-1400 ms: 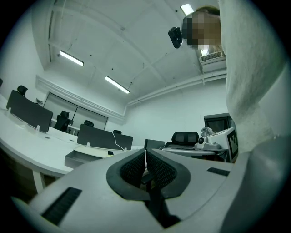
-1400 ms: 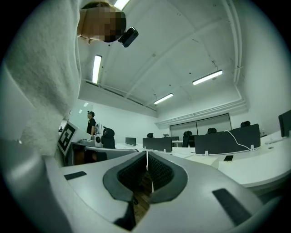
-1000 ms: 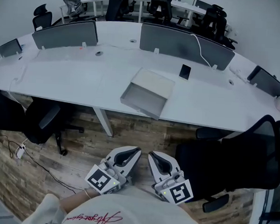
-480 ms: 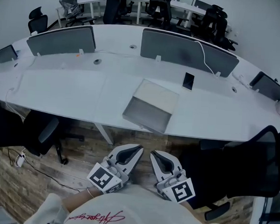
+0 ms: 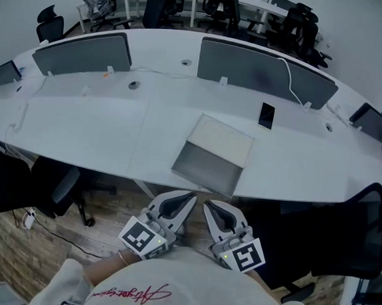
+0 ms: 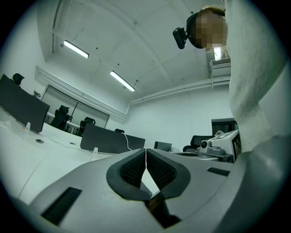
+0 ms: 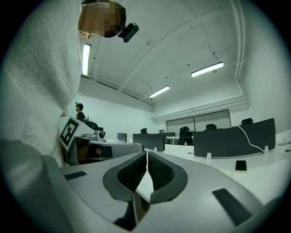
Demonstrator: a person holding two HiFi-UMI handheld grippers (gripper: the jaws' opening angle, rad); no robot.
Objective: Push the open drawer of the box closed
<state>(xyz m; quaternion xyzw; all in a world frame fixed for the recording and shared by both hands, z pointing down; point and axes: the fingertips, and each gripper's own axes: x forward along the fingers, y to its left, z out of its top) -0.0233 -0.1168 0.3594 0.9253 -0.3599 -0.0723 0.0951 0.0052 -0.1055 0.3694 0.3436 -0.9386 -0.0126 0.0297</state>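
A pale box [image 5: 225, 137] lies on the white curved table [image 5: 102, 124], and its grey drawer [image 5: 207, 168] stands pulled out toward the table's near edge. Both grippers hang low in the head view, close to my body and short of that edge, over the wooden floor. My left gripper [image 5: 185, 198] is shut and holds nothing; its pads meet in the left gripper view [image 6: 145, 151]. My right gripper [image 5: 209, 207] is shut and empty as well, pads together in the right gripper view [image 7: 146, 153]. Neither touches the drawer.
A black phone [image 5: 267, 115] lies behind the box, also in the right gripper view [image 7: 240, 165]. Dark divider screens [image 5: 84, 52] line the table's far side, with a white cable [image 5: 295, 87] over one. Black office chairs stand at left [image 5: 50, 179] and right [image 5: 357, 236] below the table.
The table and box have slid nearer and to the right in the head view as I came closer. Both grippers stay shut and keep their place near my body.
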